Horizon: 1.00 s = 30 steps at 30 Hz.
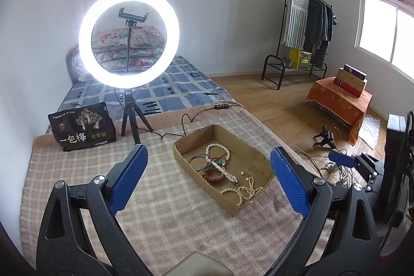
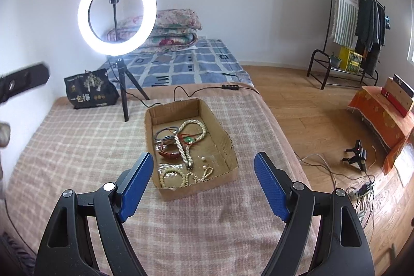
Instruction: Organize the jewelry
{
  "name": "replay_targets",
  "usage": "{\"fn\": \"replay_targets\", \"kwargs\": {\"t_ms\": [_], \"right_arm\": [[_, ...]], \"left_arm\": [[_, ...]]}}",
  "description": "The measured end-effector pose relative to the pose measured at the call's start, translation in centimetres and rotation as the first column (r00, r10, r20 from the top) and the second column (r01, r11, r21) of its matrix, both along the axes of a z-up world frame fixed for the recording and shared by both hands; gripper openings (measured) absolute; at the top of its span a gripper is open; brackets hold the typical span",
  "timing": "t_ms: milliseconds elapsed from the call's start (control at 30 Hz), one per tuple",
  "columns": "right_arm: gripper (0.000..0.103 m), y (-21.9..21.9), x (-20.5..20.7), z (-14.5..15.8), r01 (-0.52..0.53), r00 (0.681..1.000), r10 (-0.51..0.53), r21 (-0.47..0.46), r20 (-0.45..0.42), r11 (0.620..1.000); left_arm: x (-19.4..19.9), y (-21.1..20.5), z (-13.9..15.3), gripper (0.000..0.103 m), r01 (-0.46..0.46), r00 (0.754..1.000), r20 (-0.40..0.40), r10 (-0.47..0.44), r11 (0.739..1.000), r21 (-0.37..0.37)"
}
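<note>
Black snack bag (image 2: 89, 89): upright at the far left of the checked blanket (image 2: 77, 146), against the wall.

Ring light (image 2: 117, 13): lit, on a small black tripod (image 2: 126, 92) just right of the bag; its cable runs along the blanket's far edge.

Left gripper (image 1: 209, 172): released, blue pads spread wide, nothing between them; it hovers above the blanket, short of the box.

Cardboard box (image 2: 225, 139): shallow, open-topped, resting on the blanket right of the tripod. Contents: a long pearl necklace (image 2: 192, 136) looped across the middle, with a green pendant (image 2: 191, 139) inside its loop; dark cord bangles (image 2: 165, 135) at the left wall; a reddish bracelet (image 2: 169, 154) beneath them; cream bead strands (image 2: 186, 176) tangled at the near end; a loose pearl (image 2: 204, 159) near the right wall.

Right gripper (image 2: 203, 171): released, pads wide apart and empty, poised over the near end of the box.

Floor, right: an orange-draped stand (image 2: 383, 113) carrying stacked boxes; a clothes rack (image 2: 357, 17) at the far wall.
</note>
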State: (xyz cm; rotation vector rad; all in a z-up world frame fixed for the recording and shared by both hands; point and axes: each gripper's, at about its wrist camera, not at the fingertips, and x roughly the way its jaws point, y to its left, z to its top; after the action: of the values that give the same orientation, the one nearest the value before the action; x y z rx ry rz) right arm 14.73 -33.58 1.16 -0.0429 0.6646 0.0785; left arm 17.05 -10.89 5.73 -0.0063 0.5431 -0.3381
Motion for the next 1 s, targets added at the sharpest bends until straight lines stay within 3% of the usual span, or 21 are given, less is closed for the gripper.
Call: {"fn": "replay_targets", "kwargs": {"t_ms": [400, 1000], "right_arm": [[0.082, 1.0, -1.9, 0.2, 0.06, 0.998, -0.059, -0.027, 0.034, 0.998], [0.086, 3.2, -3.8, 1.3, 0.056, 0.989, -0.049, -0.041, 0.14, 0.998]], "left_arm": [[-5.1, 1.9, -0.7, 0.103, -0.016, 0.997, 0.075, 0.012, 0.999, 0.041], [-6.6, 3.4, -2.7, 0.103, -0.064, 0.997, 0.047, 0.061, 0.996, 0.063]]}}
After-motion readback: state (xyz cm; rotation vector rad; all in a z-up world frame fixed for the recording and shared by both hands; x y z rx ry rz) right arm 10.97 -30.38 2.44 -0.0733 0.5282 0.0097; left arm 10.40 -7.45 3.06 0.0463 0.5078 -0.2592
